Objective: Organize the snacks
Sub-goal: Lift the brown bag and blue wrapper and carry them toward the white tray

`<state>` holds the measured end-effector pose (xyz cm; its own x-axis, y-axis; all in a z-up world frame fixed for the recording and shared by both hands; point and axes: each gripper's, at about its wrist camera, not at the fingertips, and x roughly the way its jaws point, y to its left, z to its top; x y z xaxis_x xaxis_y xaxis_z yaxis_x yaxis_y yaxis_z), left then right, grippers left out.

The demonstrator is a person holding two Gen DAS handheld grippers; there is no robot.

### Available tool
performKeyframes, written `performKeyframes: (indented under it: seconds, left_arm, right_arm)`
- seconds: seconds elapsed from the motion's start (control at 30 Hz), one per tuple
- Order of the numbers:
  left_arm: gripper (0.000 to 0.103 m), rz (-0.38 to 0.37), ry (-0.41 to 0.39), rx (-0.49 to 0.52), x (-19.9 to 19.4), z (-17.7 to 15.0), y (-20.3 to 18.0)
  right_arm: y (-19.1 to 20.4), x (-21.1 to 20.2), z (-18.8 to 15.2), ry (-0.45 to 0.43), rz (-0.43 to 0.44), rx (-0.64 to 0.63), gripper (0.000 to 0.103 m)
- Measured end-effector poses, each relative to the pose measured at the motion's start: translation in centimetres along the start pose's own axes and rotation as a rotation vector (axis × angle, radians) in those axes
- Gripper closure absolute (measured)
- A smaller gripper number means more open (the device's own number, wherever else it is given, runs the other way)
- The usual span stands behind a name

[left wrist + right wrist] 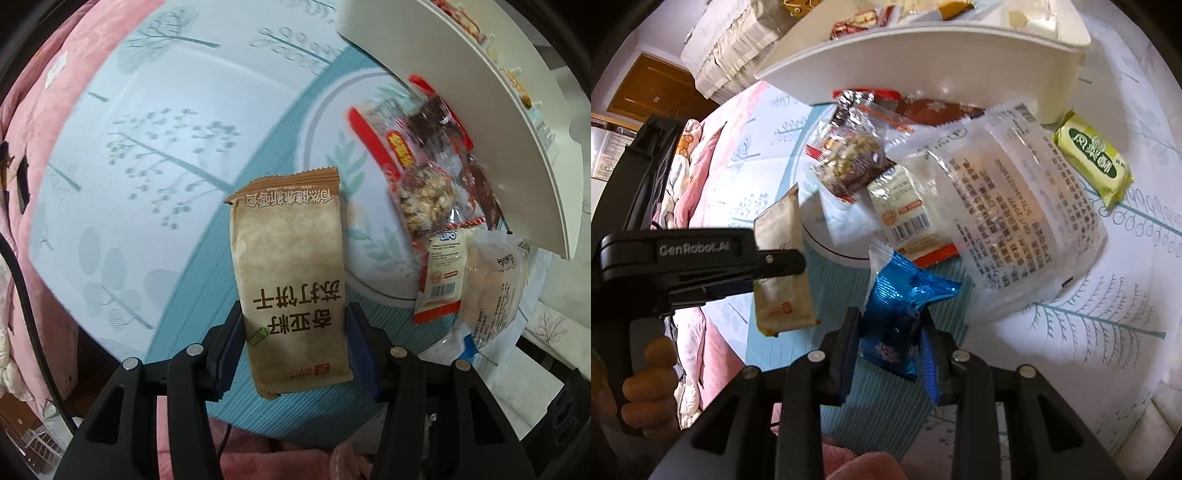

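Observation:
My left gripper is shut on a brown soda-cracker packet, held above the patterned bedspread; the packet and the left gripper's body also show in the right wrist view. My right gripper is shut on a blue foil snack packet. A pile of loose snacks lies beside a white tray: a clear nut-ball packet, a barcoded white packet, a large translucent packet and a green packet. The tray holds several snacks.
The snacks lie on a light blue bedspread with tree prints. A pink quilt lies at the left. Folded bedding and a wooden door are at the far left behind the tray.

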<state>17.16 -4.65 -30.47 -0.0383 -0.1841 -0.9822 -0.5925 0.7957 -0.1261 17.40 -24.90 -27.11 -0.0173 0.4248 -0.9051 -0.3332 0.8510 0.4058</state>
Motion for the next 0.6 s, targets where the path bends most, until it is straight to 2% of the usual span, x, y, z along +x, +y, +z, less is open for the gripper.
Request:
performKeyframes:
  seconds: [0.27, 0.33, 0.53, 0.6]
  left_arm:
    - [0.051, -0.017, -0.03, -0.01, -5.3, 1.4, 5.2]
    - [0.051, -0.026, -0.034, 0.001, -6.6, 2.1, 5.4]
    - [0.051, -0.006, -0.094, 0.101, -12.0, 5.3, 6.3]
    - [0.051, -0.005, -0.113, 0.14, -13.5, 6.4, 5.5]
  right_arm:
    - [2.6, -2.7, 1.6, -0.109, 0.021, -0.01, 0.073]
    - [3.6, -3.6, 2.5, -0.149, 0.02, -0.015, 0.073]
    - [5.3, -6.5, 4.8, -0.266, 0.023, -0.018, 0.073]
    - [5.7, -7.4, 5.5, -0.303, 0.018, -0.017, 0.073]
